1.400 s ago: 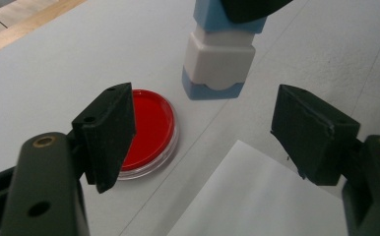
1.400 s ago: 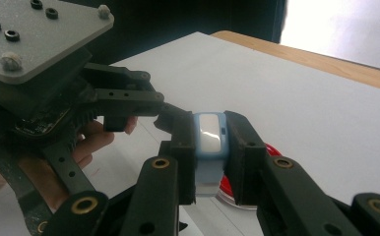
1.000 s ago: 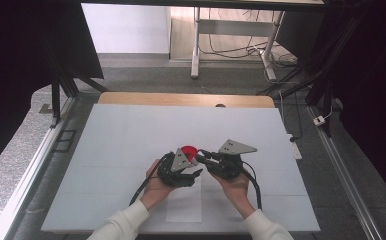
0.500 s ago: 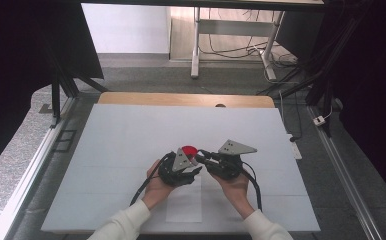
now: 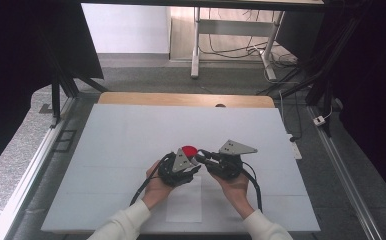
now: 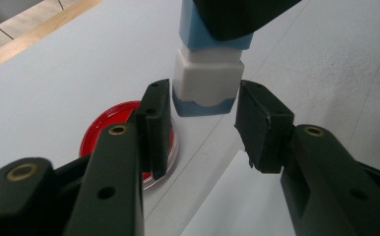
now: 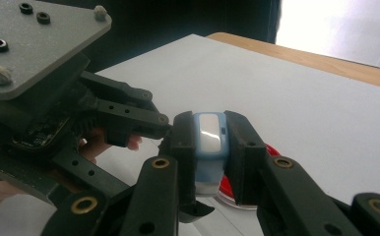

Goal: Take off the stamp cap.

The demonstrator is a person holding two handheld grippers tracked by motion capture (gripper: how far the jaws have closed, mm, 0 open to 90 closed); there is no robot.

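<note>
Two sets of fingers on one upright stamp: right gripper clamped on its blue top, left gripper (just closing in) bracketing the white base, not yet pinching.

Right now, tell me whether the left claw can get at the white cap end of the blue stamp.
Probably yes: the left claw already straddles the white cap, its jaws having just been closing with small gaps left. The right claw grips the blue body higher up, clear of it.
</note>
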